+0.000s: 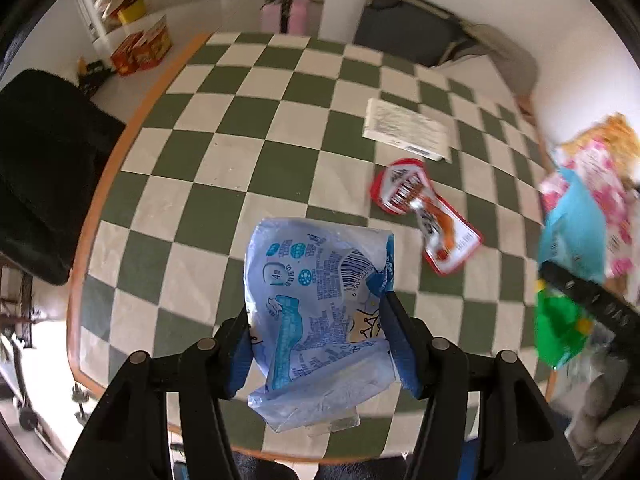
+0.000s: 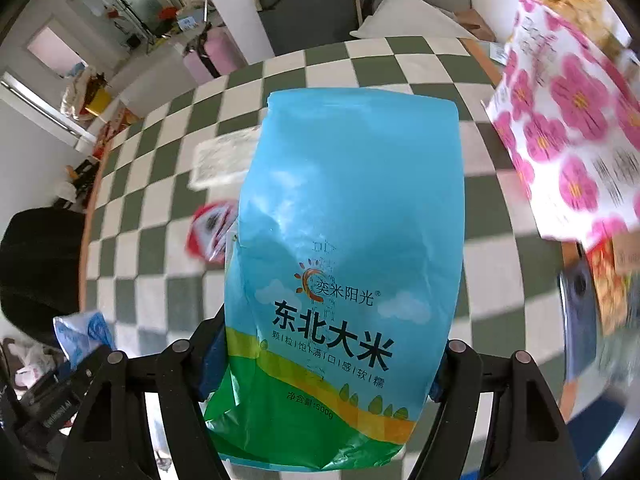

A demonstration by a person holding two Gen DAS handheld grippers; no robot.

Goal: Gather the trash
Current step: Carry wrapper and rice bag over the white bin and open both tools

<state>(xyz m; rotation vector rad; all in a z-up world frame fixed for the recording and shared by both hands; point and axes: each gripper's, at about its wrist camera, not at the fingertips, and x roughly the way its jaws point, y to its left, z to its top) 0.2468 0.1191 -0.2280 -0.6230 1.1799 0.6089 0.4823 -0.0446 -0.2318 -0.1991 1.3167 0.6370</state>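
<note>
While both of my tools hang high over the green-and-cream checkered tabletop (image 1: 240, 120), each is clenched on a piece of trash. My left gripper (image 1: 318, 312) pinches a crumpled pale-blue plastic wrapper with a barcode (image 1: 320, 300) between its blue pads; the wrapper is clear of the table and sags below my fingers toward the near edge. My right gripper (image 2: 332, 344) clamps a large sky-blue and green plastic rice bag with dark Chinese lettering (image 2: 348, 220), which stands upright between the jaws and blocks most of my forward view.

Two pieces of trash lie on the cloth ahead of my left side: a red-rimmed white snack pouch (image 1: 424, 212), flat and angled, and beyond it, just apart, a flat white printed cardboard packet (image 1: 406, 130). The left and middle of the table is bare checker, so that side is open.

An orange wooden rim (image 1: 100, 200) borders the table's curved left edge, and a black padded chair (image 1: 44, 168) sits just outside it. On my right, a white bag with pink flower print (image 2: 568, 128) rises close beside the rice bag, crowding that edge.
</note>
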